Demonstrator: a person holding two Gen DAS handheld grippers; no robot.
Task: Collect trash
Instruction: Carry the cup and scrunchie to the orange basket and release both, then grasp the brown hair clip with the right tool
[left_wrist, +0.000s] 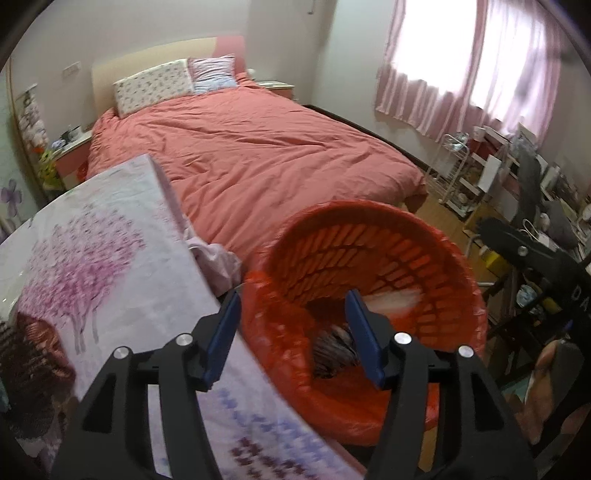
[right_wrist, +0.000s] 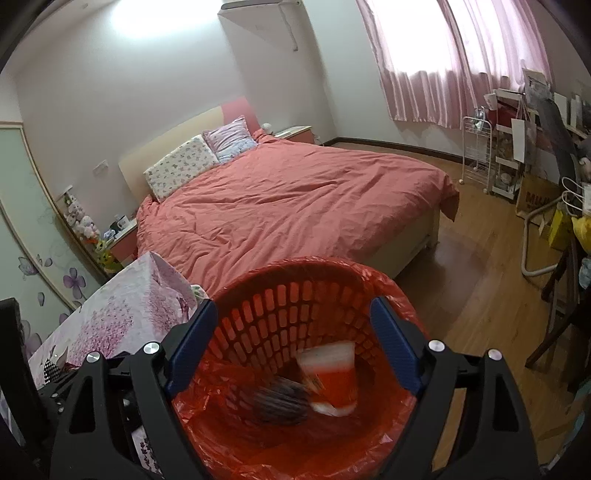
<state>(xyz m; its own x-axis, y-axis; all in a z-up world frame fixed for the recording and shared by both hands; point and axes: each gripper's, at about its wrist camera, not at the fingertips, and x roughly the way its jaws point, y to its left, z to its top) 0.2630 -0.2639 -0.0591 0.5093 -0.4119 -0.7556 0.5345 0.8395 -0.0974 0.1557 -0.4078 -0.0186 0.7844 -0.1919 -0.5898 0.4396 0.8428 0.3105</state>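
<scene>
The red trash basket (right_wrist: 295, 369), lined with a red bag, stands upright with its long axis vertical and its mouth facing up toward both claws. The right gripper (right_wrist: 291, 339) hangs above the mouth, jaws spread wide, nothing between the pads. Below it inside the basket lie a blurred white-and-orange cup (right_wrist: 332, 376), tilted, and a dark ribbed item (right_wrist: 280, 400), its kind unclear. The left gripper (left_wrist: 291, 332) is spread too, empty, straddling the basket's near-left rim. A floral-print box (left_wrist: 92, 258) sits left of it, partly cut off.
</scene>
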